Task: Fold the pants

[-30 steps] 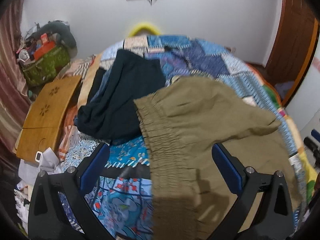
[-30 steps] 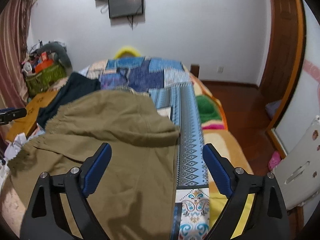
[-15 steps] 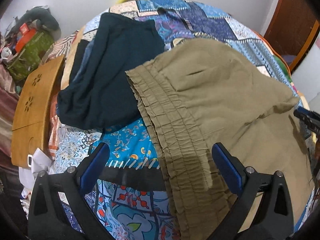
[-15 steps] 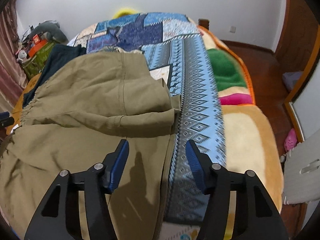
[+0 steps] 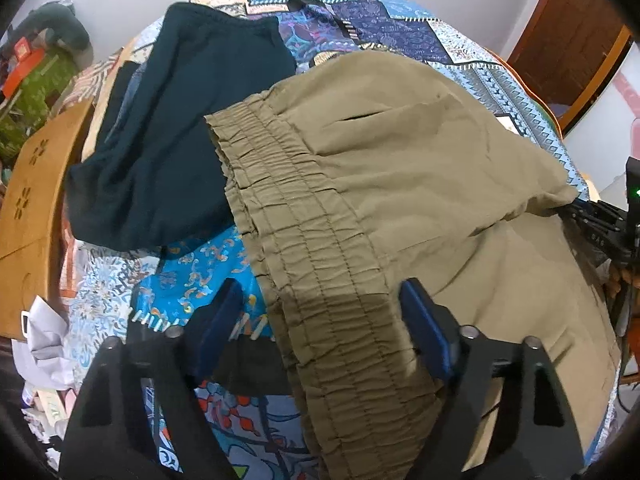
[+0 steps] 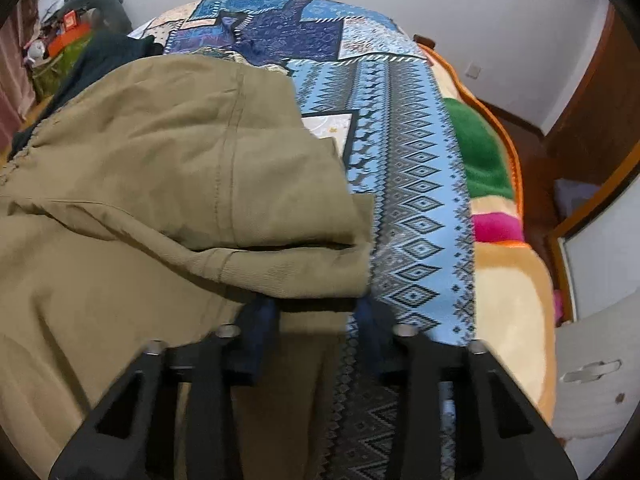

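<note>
Olive pants [image 5: 400,168] lie on the bed, folded over on themselves, with the gathered elastic waistband [image 5: 312,240] toward the left gripper. My left gripper [image 5: 320,320] straddles the waistband from above. Its jaws are closing, the band lies between the blue pads, and the left pad [image 5: 218,320] stands clear of the cloth. In the right wrist view my right gripper [image 6: 316,320] is low over the pants' [image 6: 160,160] right edge. Its jaws are closing with flat olive cloth between them, a gap still shows, and the folded layer hides the tips.
A dark teal garment [image 5: 180,140] lies left of the pants on the patchwork quilt [image 5: 360,12]. A wooden lap table [image 5: 32,184] and clutter sit at the bed's left side. A green, pink and beige blanket [image 6: 484,168] covers the right side, with a wooden door [image 6: 592,100] beyond.
Both grippers have dropped and tilted down toward the pants. The left jaws narrowed around the waistband. The right jaws narrowed a lot at the pants' right edge, tips now under the fold.
</note>
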A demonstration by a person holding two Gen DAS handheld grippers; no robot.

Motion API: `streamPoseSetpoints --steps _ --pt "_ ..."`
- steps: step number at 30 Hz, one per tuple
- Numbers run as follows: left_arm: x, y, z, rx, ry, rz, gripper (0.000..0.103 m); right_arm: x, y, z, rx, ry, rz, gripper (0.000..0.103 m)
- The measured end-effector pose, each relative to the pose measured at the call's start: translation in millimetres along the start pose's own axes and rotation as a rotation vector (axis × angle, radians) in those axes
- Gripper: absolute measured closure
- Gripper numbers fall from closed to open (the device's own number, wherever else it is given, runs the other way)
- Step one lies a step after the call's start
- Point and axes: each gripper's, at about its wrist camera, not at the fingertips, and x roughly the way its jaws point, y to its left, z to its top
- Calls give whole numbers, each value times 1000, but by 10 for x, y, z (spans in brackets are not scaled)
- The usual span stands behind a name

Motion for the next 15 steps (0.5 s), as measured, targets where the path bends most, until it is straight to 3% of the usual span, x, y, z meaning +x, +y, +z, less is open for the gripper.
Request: streamPoseSetpoints --steps 2,7,15 --pt "-38 27 -16 -4 -26 18 32 -15 -75 -8 29 -1 33 91" --pt "-37 162 -54 -48 -48 83 32 -12 -97 -59 32 13 54 101" --pt "-80 339 -87 -87 -24 6 31 -74 -82 -25 12 18 82 100"
